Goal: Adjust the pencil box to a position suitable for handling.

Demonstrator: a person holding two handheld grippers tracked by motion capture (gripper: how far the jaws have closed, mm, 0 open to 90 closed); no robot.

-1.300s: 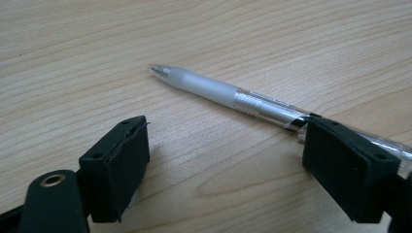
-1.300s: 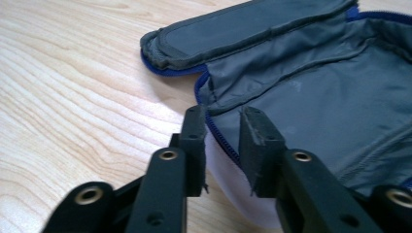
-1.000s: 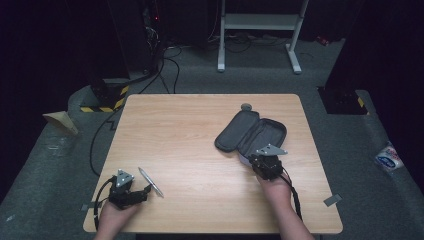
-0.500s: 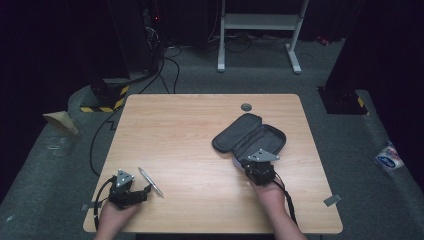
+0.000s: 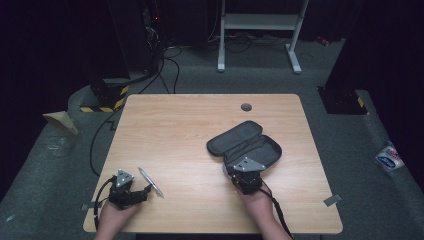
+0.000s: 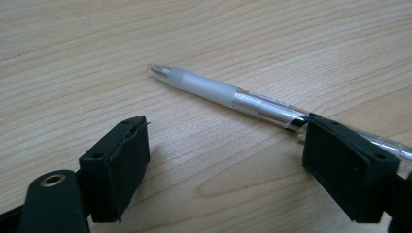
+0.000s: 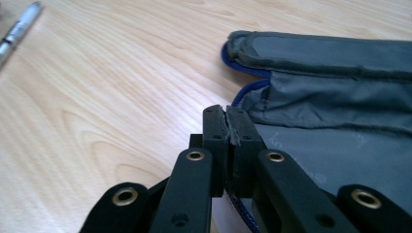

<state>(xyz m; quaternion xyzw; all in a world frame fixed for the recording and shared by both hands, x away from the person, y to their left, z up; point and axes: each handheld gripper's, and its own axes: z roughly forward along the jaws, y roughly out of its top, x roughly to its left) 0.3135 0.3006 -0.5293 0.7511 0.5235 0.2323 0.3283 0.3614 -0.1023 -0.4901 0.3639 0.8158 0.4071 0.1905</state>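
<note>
A dark grey zip case [image 5: 239,138] lies open on the wooden table [image 5: 190,125], right of centre. My right gripper [image 5: 242,162] is at the case's near edge. In the right gripper view its jaws [image 7: 227,126] are pressed together on the blue-trimmed rim of the case [image 7: 330,97]. A clear pen [image 5: 150,181] with a frosted grip lies near the table's front left. My left gripper [image 5: 142,192] rests just beside it. In the left gripper view the pen [image 6: 218,92] runs behind the right-hand jaw, and the gripper [image 6: 233,160] stands open, its pads [image 6: 116,165] not touching the pen.
A round cable hole [image 5: 246,106] sits near the table's far edge. On the floor behind are cables [image 5: 170,65], a white stand [image 5: 260,30] and a yellow-and-black striped base [image 5: 107,97]. A bit of tape [image 5: 332,200] is on the table's right front corner.
My right gripper has moved left and nearer to the front edge, and the case has shifted and turned with it. The left gripper and the pen have stayed put.
</note>
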